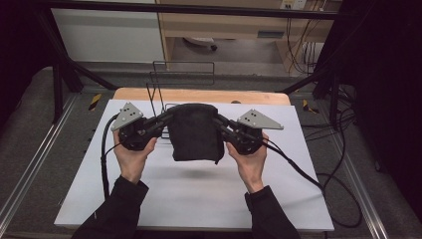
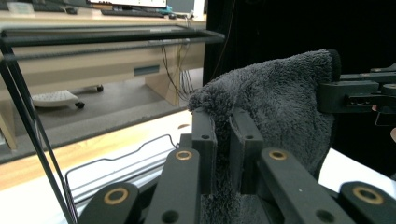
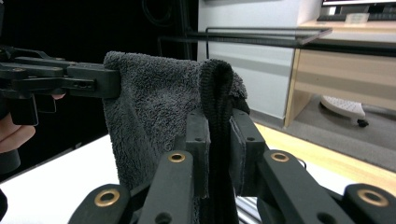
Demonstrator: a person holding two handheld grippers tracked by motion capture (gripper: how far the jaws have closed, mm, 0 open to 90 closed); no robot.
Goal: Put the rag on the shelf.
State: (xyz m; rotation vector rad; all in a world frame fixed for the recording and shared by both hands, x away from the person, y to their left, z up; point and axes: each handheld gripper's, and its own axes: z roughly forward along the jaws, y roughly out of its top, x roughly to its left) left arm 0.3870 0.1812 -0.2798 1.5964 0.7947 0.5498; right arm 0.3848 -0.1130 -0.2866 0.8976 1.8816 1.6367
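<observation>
No text, label, brand, number or sign is legible in any view. The small pale label on the wooden desk (image 3: 357,17) in the right gripper view is too blurred to read, as is the one in the left gripper view.

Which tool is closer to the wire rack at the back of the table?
Left. The left tool grips the towel right beside the wire rack; the right tool holds the towel's far side.

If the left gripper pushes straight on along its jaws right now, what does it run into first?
The dark towel it already grips: the left gripper points across at the right gripper, which clamps the towel's other top corner, so that would likely come next. Depth is uncertain.
</observation>
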